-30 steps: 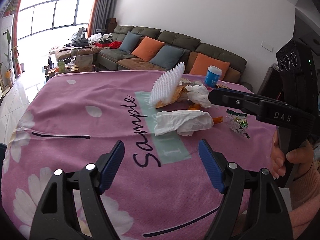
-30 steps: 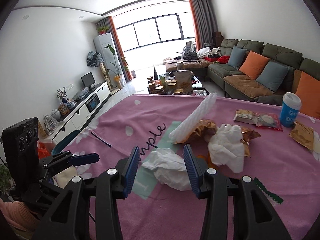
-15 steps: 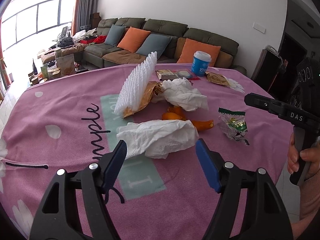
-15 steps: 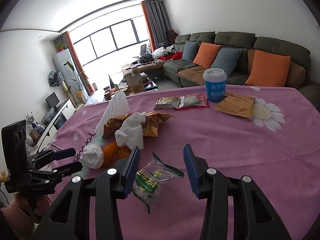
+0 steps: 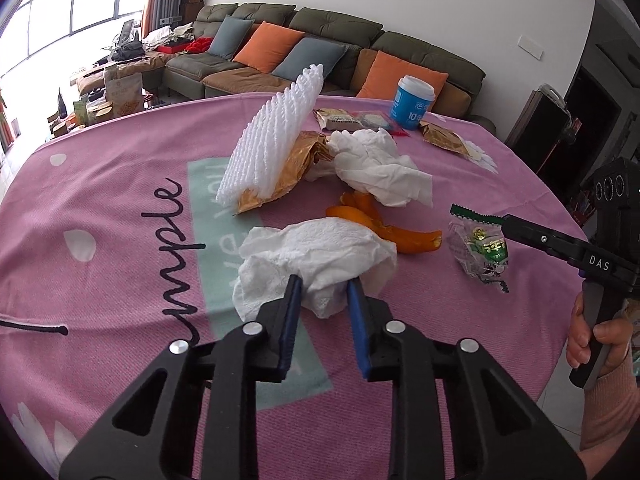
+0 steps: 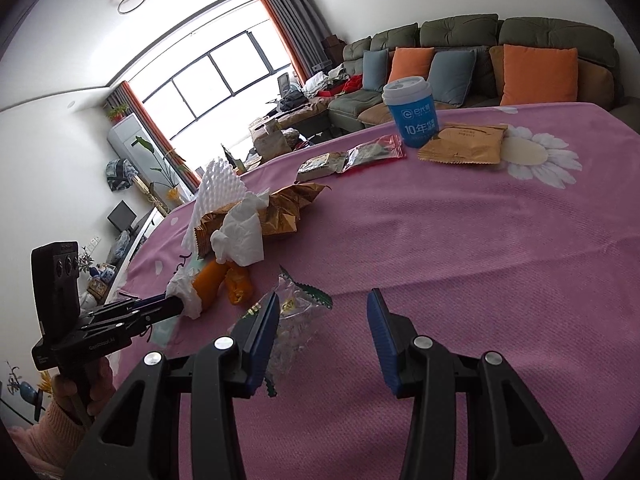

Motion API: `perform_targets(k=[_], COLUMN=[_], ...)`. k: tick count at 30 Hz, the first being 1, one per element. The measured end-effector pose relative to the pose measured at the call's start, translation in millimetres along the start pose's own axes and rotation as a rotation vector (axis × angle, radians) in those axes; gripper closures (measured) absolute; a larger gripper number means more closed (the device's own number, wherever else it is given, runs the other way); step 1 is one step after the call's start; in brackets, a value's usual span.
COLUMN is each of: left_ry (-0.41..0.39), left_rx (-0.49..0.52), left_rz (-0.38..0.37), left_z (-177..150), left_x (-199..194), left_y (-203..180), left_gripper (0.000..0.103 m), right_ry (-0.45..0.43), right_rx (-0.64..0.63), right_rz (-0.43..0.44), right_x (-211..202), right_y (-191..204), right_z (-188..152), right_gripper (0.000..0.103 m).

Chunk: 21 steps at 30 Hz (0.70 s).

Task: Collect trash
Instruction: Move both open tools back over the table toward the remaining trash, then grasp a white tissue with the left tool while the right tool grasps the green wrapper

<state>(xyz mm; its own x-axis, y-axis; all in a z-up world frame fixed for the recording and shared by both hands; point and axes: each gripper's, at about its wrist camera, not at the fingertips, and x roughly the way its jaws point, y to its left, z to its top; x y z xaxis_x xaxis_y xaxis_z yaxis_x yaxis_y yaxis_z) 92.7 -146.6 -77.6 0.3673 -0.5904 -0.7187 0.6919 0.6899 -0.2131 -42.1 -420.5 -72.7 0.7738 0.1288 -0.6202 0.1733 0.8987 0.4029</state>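
On pink tablecloth: left claw pinching crumpled tissue; right claw spread wide, touching clear wrapper.

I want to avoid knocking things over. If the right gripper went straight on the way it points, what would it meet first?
Probably only the pink tablecloth; the clear green-edged wrapper sits beside its left finger, though depth is unclear.

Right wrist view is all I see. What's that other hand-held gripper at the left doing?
Observer: The left hand-held gripper has both fingers pinched into a crumpled white tissue.
Operator: Who's holding my side?
Observer: A bare hand in a pink sleeve grips the handle of the right hand-held gripper.
Operator: Is anything printed on the cloth?
Observer: Dark cursive lettering, readable as "mple", runs across the pink tablecloth.
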Motion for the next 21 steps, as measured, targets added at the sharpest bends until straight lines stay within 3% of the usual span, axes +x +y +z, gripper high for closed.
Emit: perform_targets(k=[5,7,11,21], left_ry=[-0.021,-0.031,-0.058,-0.117], left_rx=[-0.003,-0.008,-0.017,-0.068], left_rz=[-0.002,-0.005,-0.009,0.011], left_z=[-2,-3,-7,-22], left_x=[-8,-13,-29,-68], left_y=[0,1,7,25], left_gripper=[0.089,0.091,0.091,0.091], right_ry=[0.03,0.036,0.043,0.02], right_rx=[0.003,0.005,-0.017,-0.063], right_rz=[0.047,0.059,0.072,0.072], right_x=[5,7,10,3], right_y=[6,8,14,30], right_z=[-1,-2,-3,-1], right_gripper=[0.062,0.071,0.078,0.079])
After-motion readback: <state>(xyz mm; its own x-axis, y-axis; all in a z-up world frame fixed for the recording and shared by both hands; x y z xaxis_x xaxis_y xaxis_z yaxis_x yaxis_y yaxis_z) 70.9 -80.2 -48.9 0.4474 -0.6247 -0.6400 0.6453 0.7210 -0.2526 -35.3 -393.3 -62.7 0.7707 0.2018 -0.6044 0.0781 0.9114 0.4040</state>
